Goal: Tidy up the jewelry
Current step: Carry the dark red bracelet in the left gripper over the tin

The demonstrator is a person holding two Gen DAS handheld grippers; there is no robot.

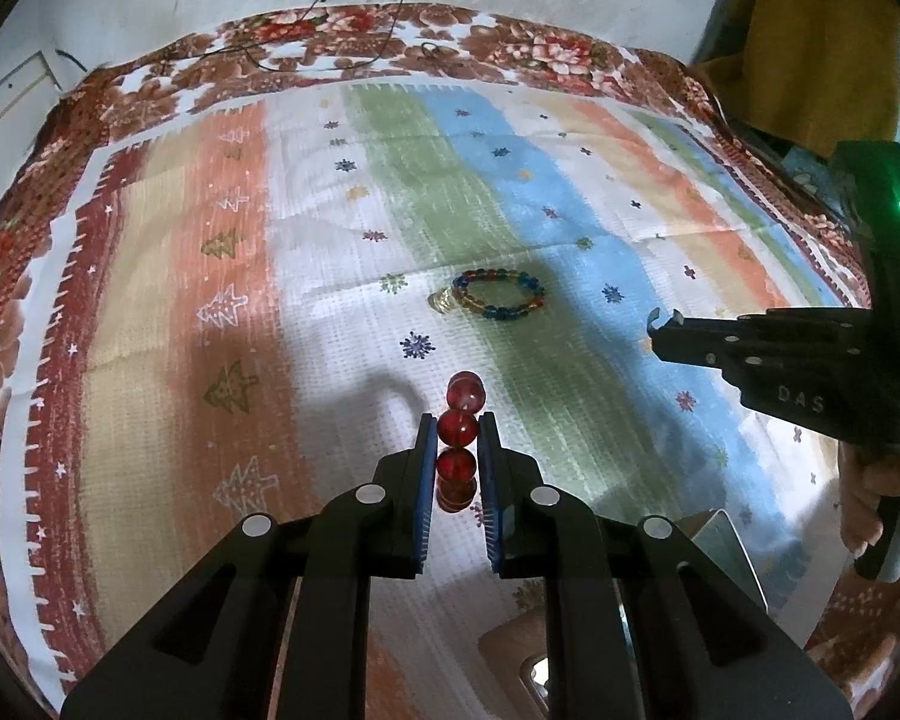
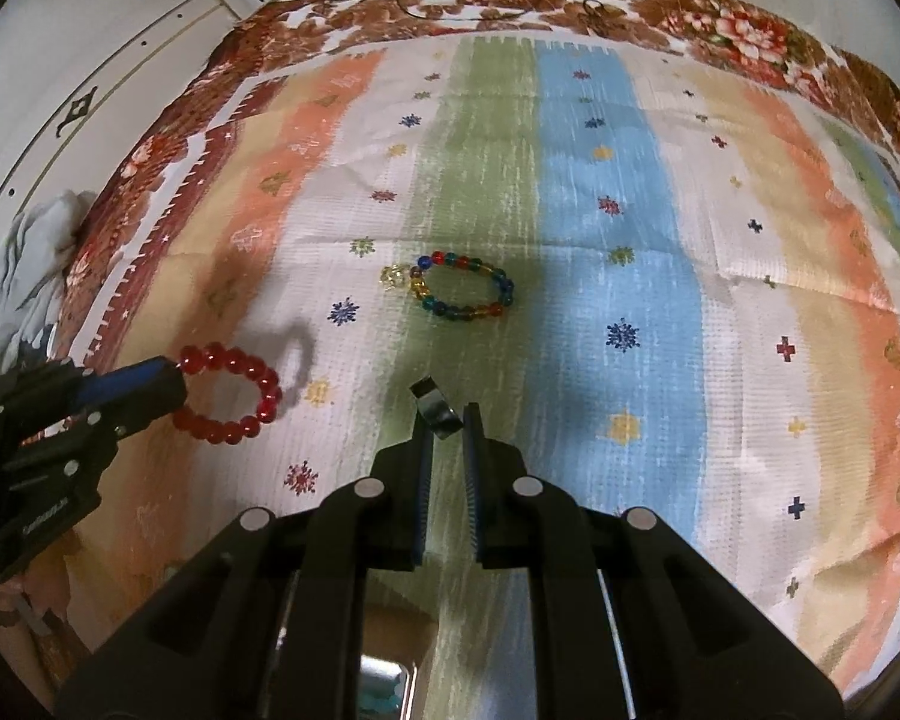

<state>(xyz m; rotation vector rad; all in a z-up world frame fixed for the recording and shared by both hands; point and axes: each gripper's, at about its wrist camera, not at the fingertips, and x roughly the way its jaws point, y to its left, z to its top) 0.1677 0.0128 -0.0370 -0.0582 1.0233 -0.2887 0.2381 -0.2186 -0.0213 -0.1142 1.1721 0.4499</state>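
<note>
My left gripper (image 1: 457, 429) is shut on a red bead bracelet (image 1: 459, 427) and holds it above the striped cloth; it also shows in the right wrist view (image 2: 234, 390), hanging from the left gripper (image 2: 171, 378). My right gripper (image 2: 447, 417) is shut on a small silver ring (image 2: 435, 408); it also shows at the right of the left wrist view (image 1: 666, 330). A multicoloured bead bracelet (image 1: 501, 294) lies on the cloth ahead, with a small gold piece (image 1: 441, 302) touching its left side. Both also show in the right wrist view: the bracelet (image 2: 465, 294) and the gold piece (image 2: 393, 277).
A striped Christmas-print cloth (image 2: 600, 240) lies over a floral-bordered cover (image 1: 390, 36). Black cables (image 1: 354, 18) trail at the far edge. A box with a mirrored lid (image 1: 720, 546) sits below the grippers. White fabric (image 2: 24, 264) lies at the left.
</note>
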